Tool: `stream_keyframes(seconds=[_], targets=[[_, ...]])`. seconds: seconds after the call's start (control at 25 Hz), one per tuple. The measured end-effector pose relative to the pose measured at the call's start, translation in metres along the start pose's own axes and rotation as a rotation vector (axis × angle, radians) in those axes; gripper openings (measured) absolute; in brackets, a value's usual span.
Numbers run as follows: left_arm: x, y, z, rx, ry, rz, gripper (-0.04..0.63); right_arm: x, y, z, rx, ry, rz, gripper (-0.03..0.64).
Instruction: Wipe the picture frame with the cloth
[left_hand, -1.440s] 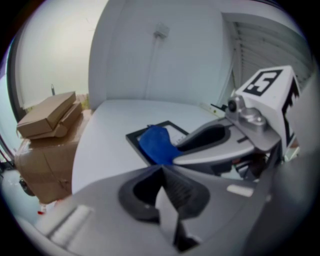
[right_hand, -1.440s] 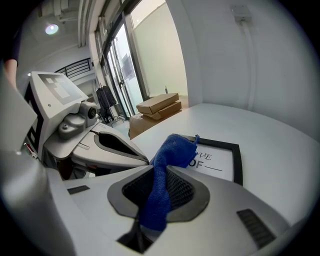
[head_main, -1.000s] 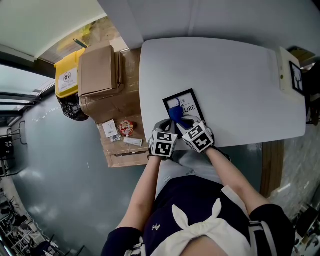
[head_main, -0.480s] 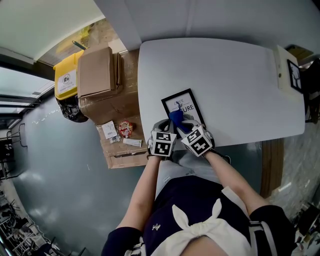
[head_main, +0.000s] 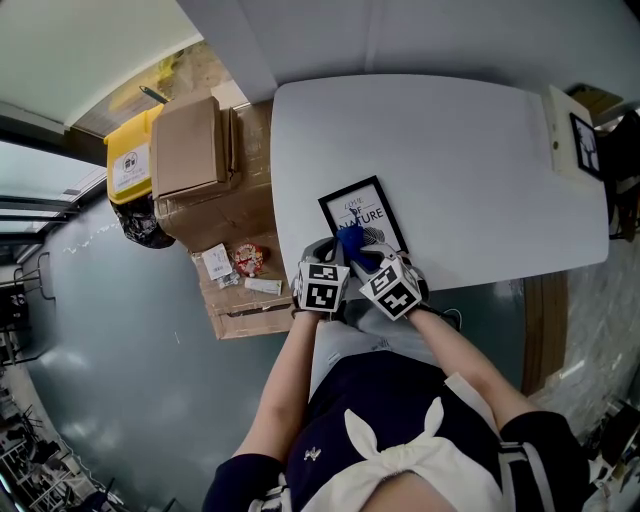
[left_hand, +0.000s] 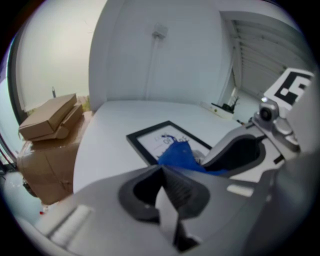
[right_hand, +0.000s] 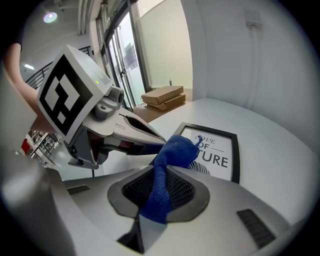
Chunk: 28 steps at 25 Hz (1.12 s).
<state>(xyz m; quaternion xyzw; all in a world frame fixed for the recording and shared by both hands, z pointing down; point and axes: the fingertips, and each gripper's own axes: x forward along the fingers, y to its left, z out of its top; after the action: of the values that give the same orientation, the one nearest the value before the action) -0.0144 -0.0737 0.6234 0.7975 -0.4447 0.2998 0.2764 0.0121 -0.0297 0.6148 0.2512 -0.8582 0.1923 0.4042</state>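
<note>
A black picture frame (head_main: 362, 215) with a white print lies flat on the white table (head_main: 470, 170), close to its near edge. My right gripper (head_main: 364, 254) is shut on a blue cloth (head_main: 351, 241), which bunches out past the jaws and rests on the frame's near end. In the right gripper view the cloth (right_hand: 170, 157) runs between the jaws, and the frame (right_hand: 222, 150) lies just beyond. My left gripper (head_main: 333, 254) sits right beside it on the left, shut with nothing between its jaws (left_hand: 161, 170). It is at the frame's (left_hand: 150, 142) near corner.
Cardboard boxes (head_main: 190, 150) and a yellow bin (head_main: 130, 160) stand on the floor left of the table. A small white block with a dark marker (head_main: 572, 140) sits at the table's far right. The person's lap is just below the table edge.
Both grippers have drawn back toward the near edge. The cloth has slid down the frame, so the whole of the print's lettering now shows.
</note>
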Motion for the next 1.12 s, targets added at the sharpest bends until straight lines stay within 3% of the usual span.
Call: stream_keyframes(seconds=[1.12], targets=[[0.000, 0.003, 0.002, 0.025, -0.007, 0.003, 0.003, -0.014, -0.023, -0.018, 0.037, -0.013, -0.039, 0.071]])
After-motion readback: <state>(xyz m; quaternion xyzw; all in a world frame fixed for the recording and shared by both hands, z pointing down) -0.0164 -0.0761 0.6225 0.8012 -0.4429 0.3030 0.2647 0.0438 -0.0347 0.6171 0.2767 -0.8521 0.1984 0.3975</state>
